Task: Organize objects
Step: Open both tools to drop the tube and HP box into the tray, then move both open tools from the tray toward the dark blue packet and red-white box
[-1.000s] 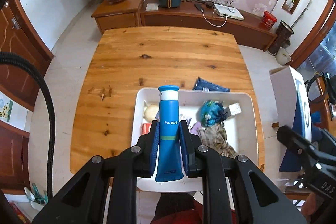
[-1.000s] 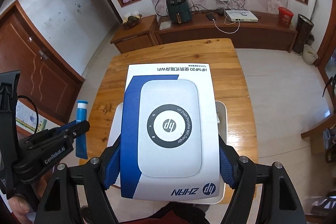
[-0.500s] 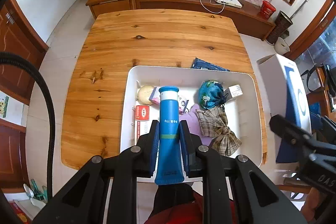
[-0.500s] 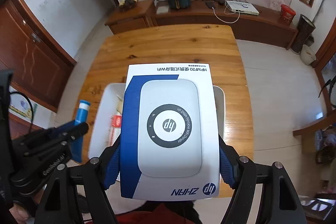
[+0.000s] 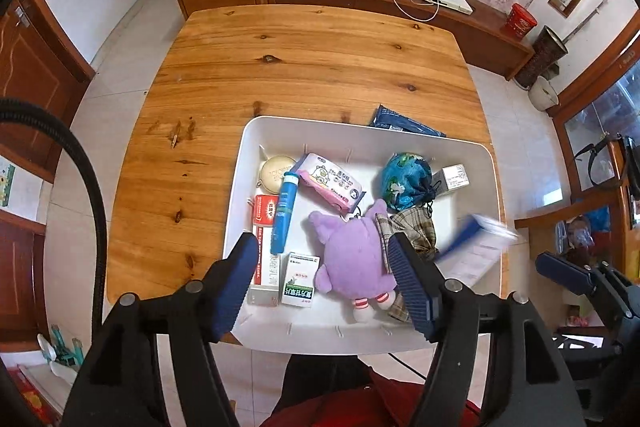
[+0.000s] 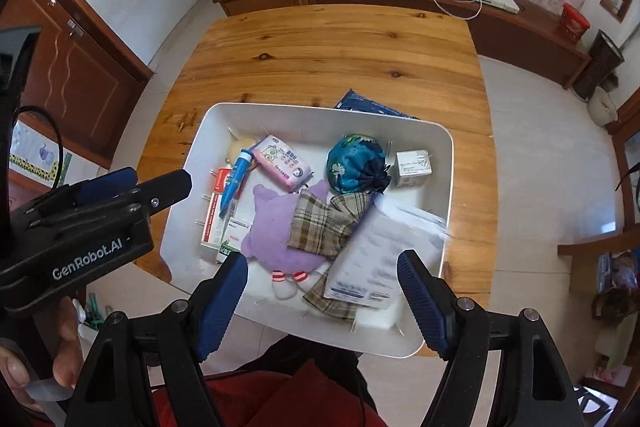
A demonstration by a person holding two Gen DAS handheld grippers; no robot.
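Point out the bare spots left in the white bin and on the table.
White bin: only a strip of bare floor along its far wall, beyond the tissue pack and blue drawstring pouch. Elsewhere crowded: purple plush, boxes, blue tube. Wooden table: far half bare.

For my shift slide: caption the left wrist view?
Left claw opening above the white bin, blue tube lying inside beside a purple plush.

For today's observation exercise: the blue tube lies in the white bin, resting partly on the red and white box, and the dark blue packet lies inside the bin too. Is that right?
Not quite. The dark blue packet lies on the wooden table, just behind the white bin, not inside it; the left wrist view shows this. The blue tube does lie in the bin, partly on the red and white box.
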